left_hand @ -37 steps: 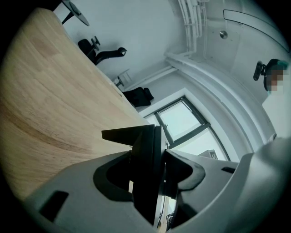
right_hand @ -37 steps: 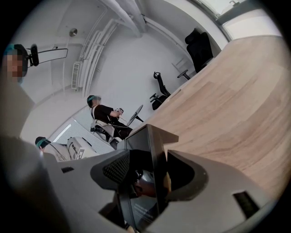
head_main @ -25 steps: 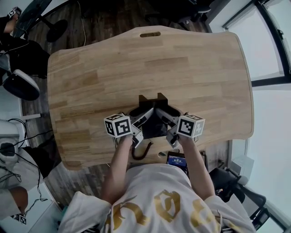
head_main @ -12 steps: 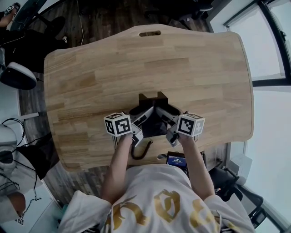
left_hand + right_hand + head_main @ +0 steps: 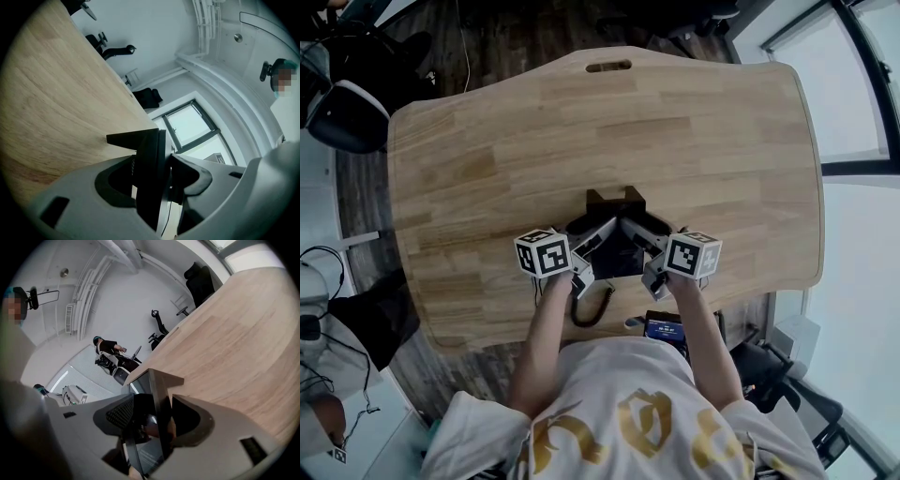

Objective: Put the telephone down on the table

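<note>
A black telephone [image 5: 616, 253] hangs over the near part of the wooden table [image 5: 609, 141], gripped from both sides. My left gripper [image 5: 600, 234] is shut on its left edge. My right gripper [image 5: 637, 232] is shut on its right edge. In the left gripper view the telephone's dark edge [image 5: 149, 178] stands upright between the grey jaws of the left gripper [image 5: 152, 165]. The right gripper view shows the same edge-on telephone [image 5: 158, 394] inside the right gripper [image 5: 154, 414]. Its coiled cord [image 5: 591, 309] dangles at the table's near edge. Whether its base touches the wood I cannot tell.
A small device with a lit screen [image 5: 664, 328] sits at the table's near edge by the person's waist. A slot [image 5: 609, 67] is cut near the far edge. An office chair [image 5: 347, 112] stands on the floor at upper left; windows run along the right.
Both grippers and the telephone have kept still. Only the chair on the floor at upper left has shifted.
</note>
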`<state>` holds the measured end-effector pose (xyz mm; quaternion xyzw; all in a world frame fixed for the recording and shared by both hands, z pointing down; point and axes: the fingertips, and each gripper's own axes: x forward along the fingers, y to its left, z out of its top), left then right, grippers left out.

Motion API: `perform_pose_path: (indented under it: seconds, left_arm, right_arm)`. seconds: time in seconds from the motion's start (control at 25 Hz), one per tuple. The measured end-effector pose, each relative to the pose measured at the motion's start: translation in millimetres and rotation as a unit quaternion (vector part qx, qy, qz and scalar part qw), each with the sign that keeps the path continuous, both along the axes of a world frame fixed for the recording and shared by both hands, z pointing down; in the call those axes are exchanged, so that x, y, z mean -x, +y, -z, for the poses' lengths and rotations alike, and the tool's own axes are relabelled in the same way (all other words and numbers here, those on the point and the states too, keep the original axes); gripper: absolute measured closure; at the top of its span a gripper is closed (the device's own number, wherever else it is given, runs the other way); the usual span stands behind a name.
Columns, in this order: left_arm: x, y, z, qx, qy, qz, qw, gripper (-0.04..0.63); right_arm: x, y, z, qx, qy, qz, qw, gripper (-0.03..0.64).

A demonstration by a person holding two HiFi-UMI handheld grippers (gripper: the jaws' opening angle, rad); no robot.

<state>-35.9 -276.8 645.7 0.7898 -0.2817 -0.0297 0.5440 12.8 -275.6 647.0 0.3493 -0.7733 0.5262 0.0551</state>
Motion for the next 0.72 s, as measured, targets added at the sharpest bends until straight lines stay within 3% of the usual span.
perform_pose_path:
  seconds: [0.28,0.56,0.72]
  left_arm:
    - [5,-10,-3,0.017,-0.005,0.01,0.9998,0.367]
    - [12,-10,-5,0.026,-0.045,0.036,0.998,0.309]
    - [23,-14,2,0.021,-0.031,0.067,0.9971,0.296]
  right_arm:
    - [2,-11,-2,0.002,-0.009,-0.011,1.0,0.379]
    - [-9,-11,2,-0.008,0.01,-0.039,0.999,0.379]
    - [-15,-9,8,-0.014,0.013,-0.049,0.999,0.379]
